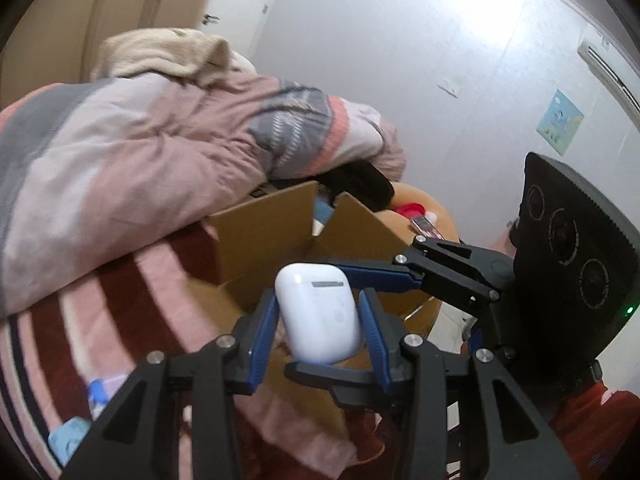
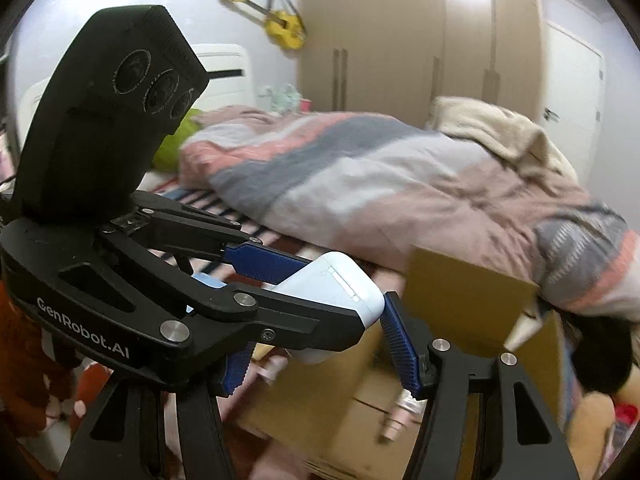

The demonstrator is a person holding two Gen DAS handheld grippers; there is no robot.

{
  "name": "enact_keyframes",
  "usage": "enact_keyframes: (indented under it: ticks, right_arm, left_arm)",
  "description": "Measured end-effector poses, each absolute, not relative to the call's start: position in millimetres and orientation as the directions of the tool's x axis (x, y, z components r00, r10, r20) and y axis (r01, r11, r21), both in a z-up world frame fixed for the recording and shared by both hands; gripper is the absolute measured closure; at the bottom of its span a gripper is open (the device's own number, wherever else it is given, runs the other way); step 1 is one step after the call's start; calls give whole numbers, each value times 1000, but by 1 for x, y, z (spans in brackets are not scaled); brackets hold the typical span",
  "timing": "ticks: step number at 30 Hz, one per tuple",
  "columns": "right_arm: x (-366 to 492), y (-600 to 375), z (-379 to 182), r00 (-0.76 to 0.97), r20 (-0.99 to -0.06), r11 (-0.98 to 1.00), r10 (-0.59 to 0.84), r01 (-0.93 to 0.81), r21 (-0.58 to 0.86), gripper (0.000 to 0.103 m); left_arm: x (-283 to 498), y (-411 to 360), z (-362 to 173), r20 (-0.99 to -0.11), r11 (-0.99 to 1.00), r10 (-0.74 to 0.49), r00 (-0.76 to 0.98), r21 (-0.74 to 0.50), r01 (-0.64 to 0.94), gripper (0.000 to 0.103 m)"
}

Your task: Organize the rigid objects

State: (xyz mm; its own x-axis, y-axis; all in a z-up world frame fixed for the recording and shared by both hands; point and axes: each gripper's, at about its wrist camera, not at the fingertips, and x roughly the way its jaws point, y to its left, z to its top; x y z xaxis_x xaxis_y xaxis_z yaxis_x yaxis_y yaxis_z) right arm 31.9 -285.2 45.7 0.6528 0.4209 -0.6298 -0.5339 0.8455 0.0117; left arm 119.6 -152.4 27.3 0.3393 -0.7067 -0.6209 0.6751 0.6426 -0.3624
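My left gripper is shut on a white earbud case, held upright between its blue pads above the bed. An open cardboard box stands just behind it on the striped bedsheet. My right gripper reaches in from the right, its blue fingers spread around the case, open. In the right wrist view the left gripper crosses from the left with the case in its fingers, and my right gripper's own fingers stand apart beside the case. The box is to the right and below.
A pink and grey quilt lies heaped on the bed behind the box, with a beige blanket on top. A round wooden table with a red lid stands beyond the box. A wardrobe lines the far wall.
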Motion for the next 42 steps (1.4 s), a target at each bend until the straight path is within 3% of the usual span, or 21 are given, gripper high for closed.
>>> enact_keyframes:
  ticks: [11, 12, 13, 15, 17, 19, 28, 35, 42]
  right_arm:
    - [53, -337, 24, 603, -747, 904, 279, -427, -7, 47]
    - [54, -338, 22, 595, -756, 907, 272, -421, -5, 47]
    - [55, -338, 20, 588, -764, 908, 267, -418, -5, 47]
    - [55, -340, 18, 588, -771, 913, 245, -408, -22, 43]
    - [53, -341, 18, 601, -765, 914, 231, -403, -41, 36]
    - [51, -342, 21, 606, -759, 914, 236, -404, -38, 35]
    - [35, -312, 39, 613, -713, 872, 339, -490, -6, 35]
    - [3, -248, 54, 607, -617, 776, 501, -631, 10, 35]
    - [-18, -170, 17, 457, -654, 662, 603, -743, 92, 35]
  left_arm:
    - [142, -221, 3, -698, 618, -675, 238, -359, 700, 63]
    - [142, -223, 3, -703, 623, -669, 240, -355, 697, 55]
    - [142, -223, 2, -705, 623, -669, 237, -357, 696, 41]
    - [143, -219, 5, -697, 628, -672, 248, -361, 689, 29]
    - [143, -210, 11, -689, 639, -672, 271, -353, 683, 28]
    - [141, -197, 19, -677, 655, -670, 305, -345, 672, 24]
    - [116, -112, 40, -659, 786, -556, 507, -219, 577, 23]
    - [80, -31, 35, -635, 876, -440, 635, -145, 461, 22]
    - [49, 31, 2, -653, 941, -299, 696, -81, 328, 22]
